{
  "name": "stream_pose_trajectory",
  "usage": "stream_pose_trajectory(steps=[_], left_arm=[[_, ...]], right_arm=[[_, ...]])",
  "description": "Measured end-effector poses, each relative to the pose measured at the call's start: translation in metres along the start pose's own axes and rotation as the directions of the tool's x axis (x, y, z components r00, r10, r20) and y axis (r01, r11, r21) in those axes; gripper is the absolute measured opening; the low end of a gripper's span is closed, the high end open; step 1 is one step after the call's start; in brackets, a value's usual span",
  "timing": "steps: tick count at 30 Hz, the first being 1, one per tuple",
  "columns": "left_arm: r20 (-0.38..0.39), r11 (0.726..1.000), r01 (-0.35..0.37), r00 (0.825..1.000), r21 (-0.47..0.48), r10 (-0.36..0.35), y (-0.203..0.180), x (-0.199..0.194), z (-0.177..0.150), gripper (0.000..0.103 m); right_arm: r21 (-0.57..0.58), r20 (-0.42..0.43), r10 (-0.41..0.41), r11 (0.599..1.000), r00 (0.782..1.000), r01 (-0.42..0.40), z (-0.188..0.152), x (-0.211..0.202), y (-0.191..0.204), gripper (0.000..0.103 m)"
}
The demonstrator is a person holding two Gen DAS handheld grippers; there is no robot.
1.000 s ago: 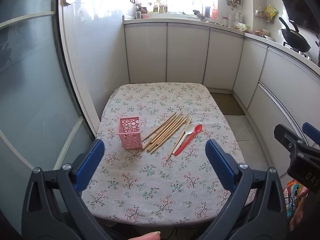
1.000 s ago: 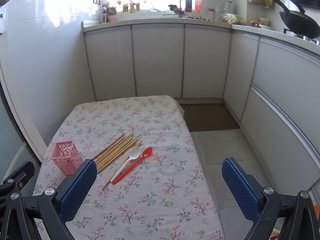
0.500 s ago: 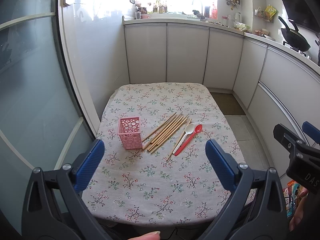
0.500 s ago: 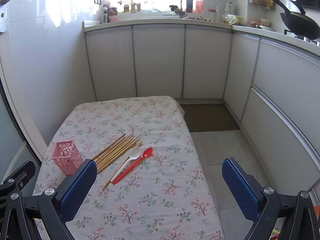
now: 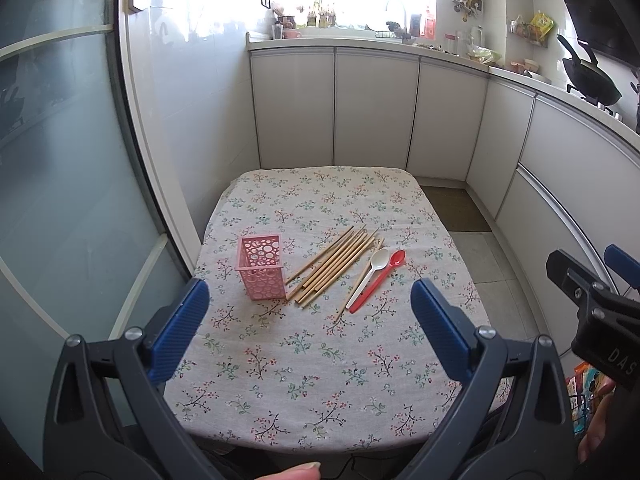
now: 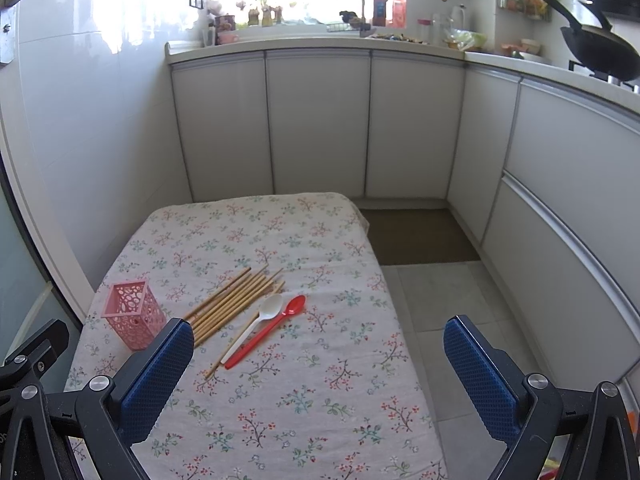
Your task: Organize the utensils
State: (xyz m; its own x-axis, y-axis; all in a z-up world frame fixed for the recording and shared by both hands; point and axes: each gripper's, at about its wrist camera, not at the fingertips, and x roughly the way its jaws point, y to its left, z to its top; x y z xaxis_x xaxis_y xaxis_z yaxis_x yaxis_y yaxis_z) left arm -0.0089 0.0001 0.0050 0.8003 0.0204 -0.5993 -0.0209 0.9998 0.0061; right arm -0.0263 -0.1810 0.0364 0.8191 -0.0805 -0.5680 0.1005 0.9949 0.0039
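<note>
A pink perforated holder stands upright and empty on the floral tablecloth. Right of it lies a bundle of wooden chopsticks, then a white spoon and a red spoon side by side. My left gripper is open and empty above the table's near edge. My right gripper is open and empty, to the right of the left one; its body shows in the left wrist view.
The table stands in a kitchen corner. A glass door is on the left. White cabinets line the back and right. A wok sits on the right counter. A brown mat lies on the tile floor.
</note>
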Motion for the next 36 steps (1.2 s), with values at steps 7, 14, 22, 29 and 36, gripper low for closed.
stream_pose_trajectory(steps=[7,14,22,29,36], left_arm=[[0.000,1.000,0.001,1.000,0.000,-0.001,0.000,0.000,0.000,0.101],[0.001,1.000,0.000,1.000,-0.001,0.000,0.002,0.000,0.001,0.101],[0.003,1.000,-0.003,1.000,-0.002,0.003,0.002,0.001,0.002,0.101],[0.002,1.000,0.000,1.000,-0.014,0.000,0.005,0.005,0.004,0.101],[0.005,1.000,0.006,1.000,-0.023,-0.005,0.006,0.031,0.017,0.101]], right_arm=[[-0.003,0.001,0.000,1.000,1.000,0.000,0.000,0.000,0.000,0.103],[-0.005,0.000,-0.002,1.000,1.000,0.002,0.000,0.000,0.001,0.103],[-0.004,-0.001,-0.002,1.000,1.000,0.002,0.001,0.002,0.001,0.103],[-0.001,-0.004,-0.002,1.000,1.000,0.002,0.002,0.009,0.001,0.103],[0.024,-0.015,0.004,1.000,1.000,-0.003,0.013,0.035,-0.004,0.103]])
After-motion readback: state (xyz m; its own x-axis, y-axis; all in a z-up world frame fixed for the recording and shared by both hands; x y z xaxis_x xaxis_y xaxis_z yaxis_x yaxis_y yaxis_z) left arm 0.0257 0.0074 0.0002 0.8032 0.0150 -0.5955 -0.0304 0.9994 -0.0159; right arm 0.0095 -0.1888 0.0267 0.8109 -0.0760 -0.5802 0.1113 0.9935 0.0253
